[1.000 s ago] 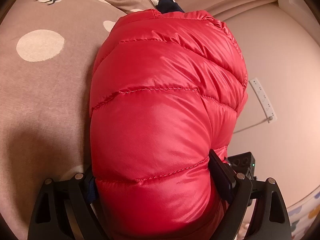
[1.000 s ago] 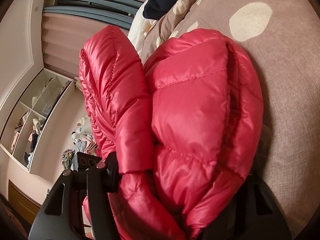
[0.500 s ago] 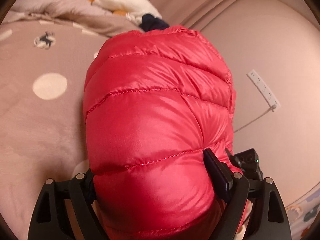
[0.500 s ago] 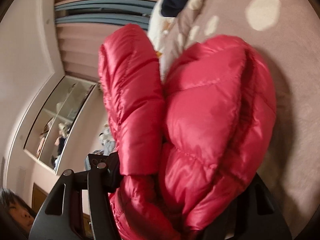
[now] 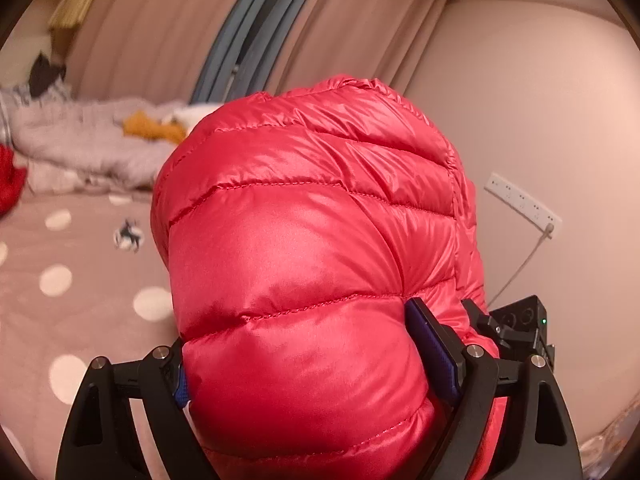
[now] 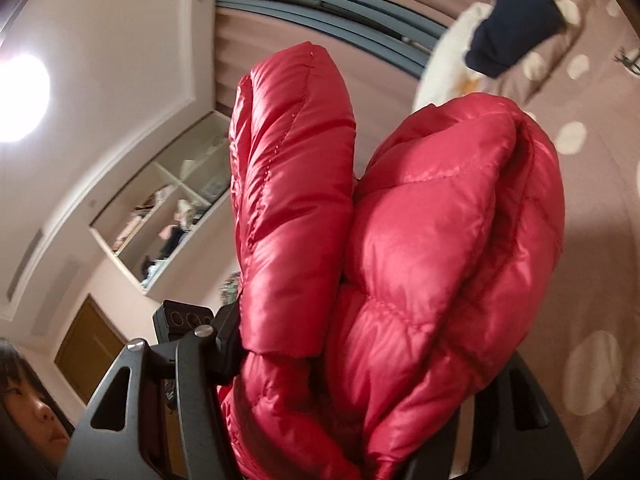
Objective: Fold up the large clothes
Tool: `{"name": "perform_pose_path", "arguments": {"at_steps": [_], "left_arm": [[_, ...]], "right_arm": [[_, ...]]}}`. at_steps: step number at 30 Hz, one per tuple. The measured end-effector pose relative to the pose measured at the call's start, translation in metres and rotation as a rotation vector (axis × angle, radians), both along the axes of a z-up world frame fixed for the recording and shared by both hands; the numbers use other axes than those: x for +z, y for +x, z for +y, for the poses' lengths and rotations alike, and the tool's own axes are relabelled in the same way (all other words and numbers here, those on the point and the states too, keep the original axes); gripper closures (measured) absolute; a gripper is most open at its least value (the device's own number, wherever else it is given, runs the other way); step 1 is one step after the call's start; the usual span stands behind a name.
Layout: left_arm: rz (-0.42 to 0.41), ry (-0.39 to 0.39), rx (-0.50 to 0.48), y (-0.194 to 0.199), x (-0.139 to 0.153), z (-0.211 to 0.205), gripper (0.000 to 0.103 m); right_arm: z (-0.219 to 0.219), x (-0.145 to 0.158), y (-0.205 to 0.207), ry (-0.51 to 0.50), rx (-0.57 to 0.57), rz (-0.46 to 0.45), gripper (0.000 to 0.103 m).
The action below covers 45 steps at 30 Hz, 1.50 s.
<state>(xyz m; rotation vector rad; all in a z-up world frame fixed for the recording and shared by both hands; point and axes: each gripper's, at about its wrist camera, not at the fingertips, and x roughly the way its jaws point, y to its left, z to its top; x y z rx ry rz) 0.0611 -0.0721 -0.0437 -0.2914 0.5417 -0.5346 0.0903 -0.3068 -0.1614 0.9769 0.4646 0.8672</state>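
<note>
A red quilted puffer jacket (image 5: 312, 248) fills the middle of both views. My left gripper (image 5: 312, 364) is shut on a thick fold of it, with the fabric bulging up between the black fingers (image 5: 432, 344). My right gripper (image 6: 360, 364) is shut on another bunched part of the jacket (image 6: 440, 264), which stands up in two puffy lobes. The jacket is held up above the brown bed cover with pale dots (image 5: 60, 280). The fingertips of both grippers are hidden in the fabric.
A heap of pale bedding and clothes (image 5: 80, 148) lies at the far end of the bed. A dark garment (image 6: 516, 24) lies on a pillow. Curtains (image 5: 168, 24), a wall with a socket strip (image 5: 524, 204), a shelf niche (image 6: 160, 216) and a person's face (image 6: 28, 412) surround the bed.
Both grippers have lifted and tilted upward with the jacket. The bed has dropped lower in both views, and the curtains, wall and ceiling light now show.
</note>
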Motion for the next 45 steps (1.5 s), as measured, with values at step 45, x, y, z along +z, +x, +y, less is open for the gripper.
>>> {"name": "perform_pose_path", "arguments": {"at_steps": [45], "left_arm": [[0.156, 0.303, 0.340, 0.257, -0.225, 0.111, 0.010]], "right_arm": [[0.138, -0.176, 0.284, -0.703, -0.117, 0.357, 0.039]]}}
